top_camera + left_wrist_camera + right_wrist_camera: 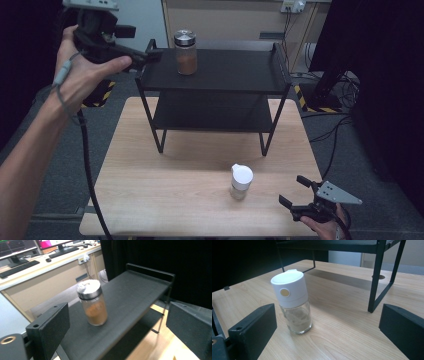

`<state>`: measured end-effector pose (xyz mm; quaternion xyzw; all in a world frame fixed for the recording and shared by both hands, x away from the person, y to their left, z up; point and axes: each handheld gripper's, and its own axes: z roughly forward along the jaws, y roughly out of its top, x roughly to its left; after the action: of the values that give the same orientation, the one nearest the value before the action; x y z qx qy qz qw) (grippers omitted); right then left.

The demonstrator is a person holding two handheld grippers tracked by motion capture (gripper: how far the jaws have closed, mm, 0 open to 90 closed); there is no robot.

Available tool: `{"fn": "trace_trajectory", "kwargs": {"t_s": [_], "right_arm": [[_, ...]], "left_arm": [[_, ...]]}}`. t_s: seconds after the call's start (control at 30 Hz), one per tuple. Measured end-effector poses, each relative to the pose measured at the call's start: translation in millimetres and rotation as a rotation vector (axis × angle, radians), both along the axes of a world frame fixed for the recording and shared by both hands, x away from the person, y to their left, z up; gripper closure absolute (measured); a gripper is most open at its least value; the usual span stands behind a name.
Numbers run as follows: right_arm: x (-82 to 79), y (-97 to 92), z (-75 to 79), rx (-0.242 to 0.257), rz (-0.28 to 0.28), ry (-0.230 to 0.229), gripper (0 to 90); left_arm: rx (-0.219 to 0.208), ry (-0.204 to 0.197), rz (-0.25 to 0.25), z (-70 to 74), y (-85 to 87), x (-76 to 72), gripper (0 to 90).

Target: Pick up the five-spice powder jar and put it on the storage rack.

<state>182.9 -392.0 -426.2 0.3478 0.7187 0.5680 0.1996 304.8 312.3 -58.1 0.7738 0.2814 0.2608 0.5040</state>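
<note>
On the table [150, 170], the white-capped jar [241, 181] bears no legible label.

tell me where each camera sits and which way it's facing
High view: above the person's side, looking forward and down on the light wooden table; forearms, left gripper and right gripper show.
Left gripper view: rides the left gripper, facing the metal-lidded glass jar of brown powder on the black metal two-tier shelf; its open jaws show.
Right gripper view: rides the right gripper, low, facing the white-capped clear glass jar; open jaws show.
Shared: the high and left gripper views both show the brown-powder jar.
</note>
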Motion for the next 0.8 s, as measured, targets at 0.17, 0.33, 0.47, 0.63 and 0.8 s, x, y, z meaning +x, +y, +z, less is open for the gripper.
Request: {"fn": "trace_trajectory", "kwargs": {"t_s": [0.17, 0.33, 0.47, 0.63, 0.8], "right_arm": [[-0.5, 1.5, 1.1, -0.005, 0.001, -0.004, 2.0], [-1.7, 1.7, 1.8, -0.006, -0.001, -0.006, 2.0], [-2.0, 1.7, 2.1, -0.005, -0.002, -0.008, 2.0], [-2.1, 1.6, 1.6, -0.002, -0.002, -0.007, 2.0], [-2.6, 1.9, 1.9, -0.002, -0.005, -0.006, 2.0]], "left_arm": [[-0.024, -0.016, 0.0, -23.4, 13.4, -17.8, 3.7], [-0.036, -0.015, -0.006, -44.3, 25.7, -32.1, 3.7], [-0.061, -0.003, -0.031, -66.5, 35.5, -41.1, 2.9], [-0.049, -0.019, -0.042, -96.6, 39.2, -55.1, 2.9], [-0.077, -0.019, -0.051, -125.8, 41.6, -64.8, 2.7]]}}
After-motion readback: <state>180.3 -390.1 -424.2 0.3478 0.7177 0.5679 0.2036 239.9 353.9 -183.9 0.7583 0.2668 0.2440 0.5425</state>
